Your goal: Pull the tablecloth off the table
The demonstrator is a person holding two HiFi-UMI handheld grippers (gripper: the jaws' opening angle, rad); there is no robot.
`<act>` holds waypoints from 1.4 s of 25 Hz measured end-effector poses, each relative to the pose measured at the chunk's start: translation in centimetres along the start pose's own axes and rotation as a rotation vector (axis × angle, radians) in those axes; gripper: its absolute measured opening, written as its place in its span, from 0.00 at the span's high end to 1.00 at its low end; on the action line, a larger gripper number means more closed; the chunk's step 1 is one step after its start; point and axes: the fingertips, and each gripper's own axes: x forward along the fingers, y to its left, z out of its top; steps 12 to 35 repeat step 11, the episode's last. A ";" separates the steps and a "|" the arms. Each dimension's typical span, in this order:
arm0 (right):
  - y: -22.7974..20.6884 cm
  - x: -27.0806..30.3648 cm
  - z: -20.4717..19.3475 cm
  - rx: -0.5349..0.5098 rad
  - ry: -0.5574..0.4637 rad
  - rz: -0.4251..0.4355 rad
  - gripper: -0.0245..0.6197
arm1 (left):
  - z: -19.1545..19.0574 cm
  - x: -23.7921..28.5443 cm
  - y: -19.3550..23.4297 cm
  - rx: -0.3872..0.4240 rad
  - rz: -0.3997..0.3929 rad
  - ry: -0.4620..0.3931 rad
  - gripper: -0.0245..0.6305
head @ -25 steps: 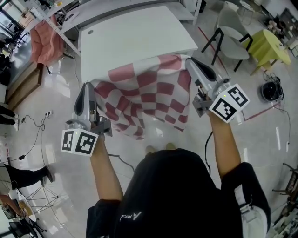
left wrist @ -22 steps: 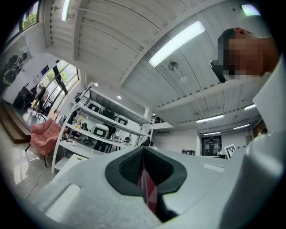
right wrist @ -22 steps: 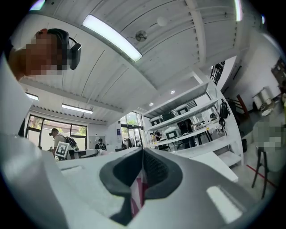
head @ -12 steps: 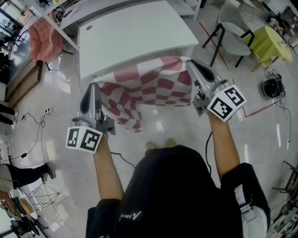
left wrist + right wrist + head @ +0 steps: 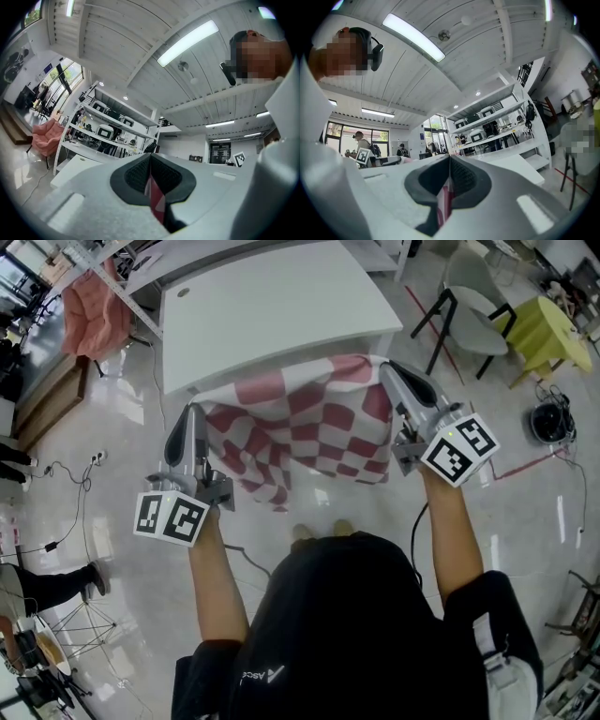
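A red-and-white checked tablecloth hangs stretched between my two grippers, in front of the white table. Its far edge runs along the table's near edge; whether it still touches the top I cannot tell. My left gripper is shut on the cloth's left corner, and a strip of cloth shows pinched between the black pads of that gripper. My right gripper is shut on the right corner, where a fold of cloth sticks out of the closed jaws of this gripper.
A grey chair and a yellow-green stool stand at the right. A pink chair and shelving stand at the back left. A black round device and cables lie on the shiny floor. The person's shoes are below the cloth.
The cloth has slid back from the table's edge and now hangs wider and flatter between the grippers. The left gripper has moved a little right and toward the person.
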 end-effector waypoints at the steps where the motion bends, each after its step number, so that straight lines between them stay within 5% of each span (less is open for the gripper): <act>1: -0.1 0.0 -0.1 0.001 0.001 0.001 0.95 | -0.1 0.0 0.0 0.000 0.001 0.001 0.95; 35: -0.3 0.1 -0.3 0.008 0.007 0.002 0.95 | -0.4 0.3 0.1 -0.009 0.007 0.005 0.95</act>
